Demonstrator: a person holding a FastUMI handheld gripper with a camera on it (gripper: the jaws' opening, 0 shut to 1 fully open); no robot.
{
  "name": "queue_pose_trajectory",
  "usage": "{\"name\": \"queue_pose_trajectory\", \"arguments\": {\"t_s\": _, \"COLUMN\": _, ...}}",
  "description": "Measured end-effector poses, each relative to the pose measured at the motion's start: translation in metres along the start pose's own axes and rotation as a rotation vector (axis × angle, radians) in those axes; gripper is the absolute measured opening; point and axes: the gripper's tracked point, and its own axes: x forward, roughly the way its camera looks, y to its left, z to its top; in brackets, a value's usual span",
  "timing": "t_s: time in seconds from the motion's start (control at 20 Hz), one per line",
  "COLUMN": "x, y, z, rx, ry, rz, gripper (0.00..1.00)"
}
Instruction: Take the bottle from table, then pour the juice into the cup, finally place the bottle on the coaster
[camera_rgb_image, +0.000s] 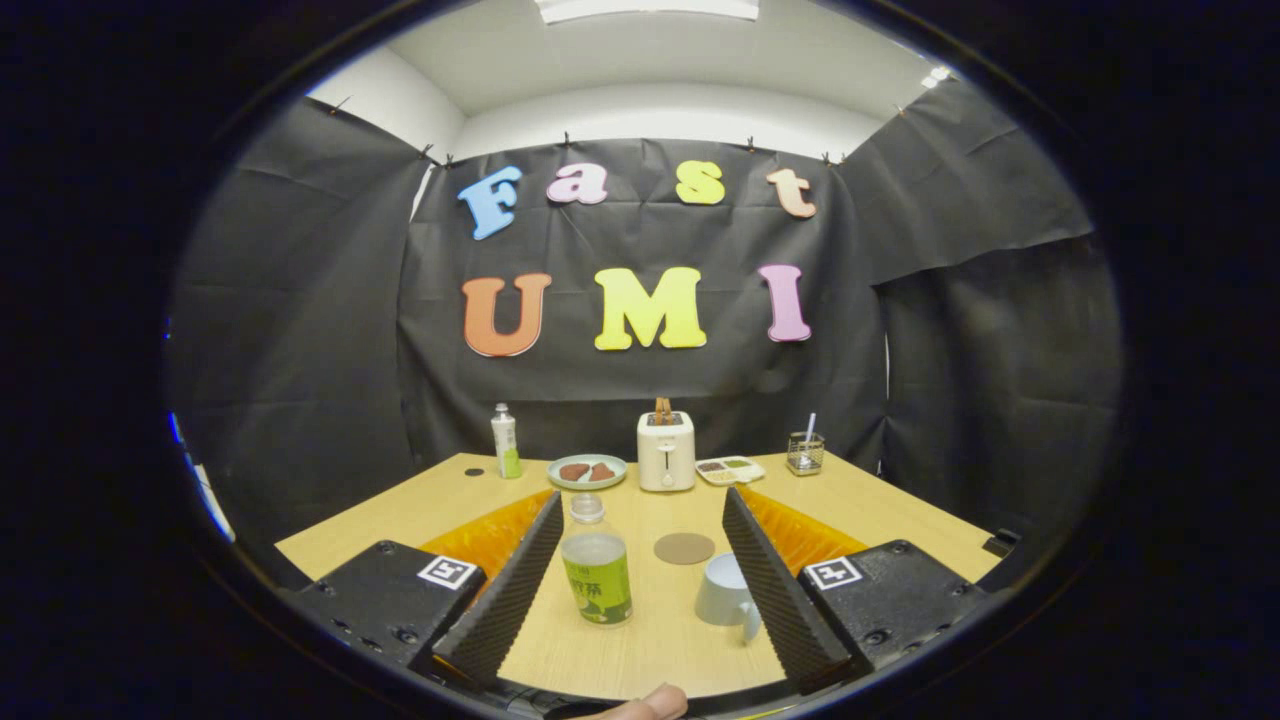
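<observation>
The gripper (640, 560) is spread wide with nothing held, so the take step is in hand. The bottle (596, 565) stands between the fingers toward 11 o'clock, the cup (726, 592) at 1, the coaster (684, 548) at 12 beyond. Next: centre on the bottle, advance, close.

Two bottles stand on the table (620, 660): the green-labelled bottle (596, 565) between the spread fingers of the single gripper (640, 590), and a smaller far bottle (505, 442). There is one cup (725, 592), one coaster (684, 548), one toaster (666, 450), one plate (587, 472) with seemingly two brown pieces, one compartment tray (730, 469), and one wire holder (805, 453).
</observation>
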Motion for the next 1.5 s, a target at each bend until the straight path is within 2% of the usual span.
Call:
{"name": "queue_pose_trajectory", "arguments": {"t_s": 0.15, "x": -0.001, "y": 0.005, "z": 0.005, "rx": -0.011, "ry": -0.02, "rz": 0.028, "gripper": 1.0}}
{"name": "queue_pose_trajectory", "arguments": {"t_s": 0.45, "x": 0.005, "y": -0.002, "z": 0.0, "rx": 0.009, "ry": -0.015, "rz": 0.014, "gripper": 1.0}}
{"name": "queue_pose_trajectory", "arguments": {"t_s": 0.65, "x": 0.012, "y": -0.006, "z": -0.005, "rx": -0.075, "ry": -0.011, "rz": -0.023, "gripper": 1.0}}
{"name": "queue_pose_trajectory", "arguments": {"t_s": 0.85, "x": 0.03, "y": 0.016, "z": -0.016, "rx": -0.071, "ry": 0.007, "rz": 0.029, "gripper": 1.0}}
{"name": "queue_pose_trajectory", "arguments": {"t_s": 1.1, "x": 0.058, "y": 0.027, "z": -0.038, "rx": -0.087, "ry": 0.036, "rz": 0.028, "gripper": 1.0}}
{"name": "queue_pose_trajectory", "arguments": {"t_s": 1.2, "x": 0.069, "y": 0.027, "z": -0.045, "rx": -0.067, "ry": 0.031, "rz": 0.01, "gripper": 1.0}}
{"name": "queue_pose_trajectory", "arguments": {"t_s": 1.5, "x": 0.099, "y": 0.034, "z": -0.07, "rx": -0.035, "ry": 0.047, "rz": 0.029, "gripper": 1.0}}
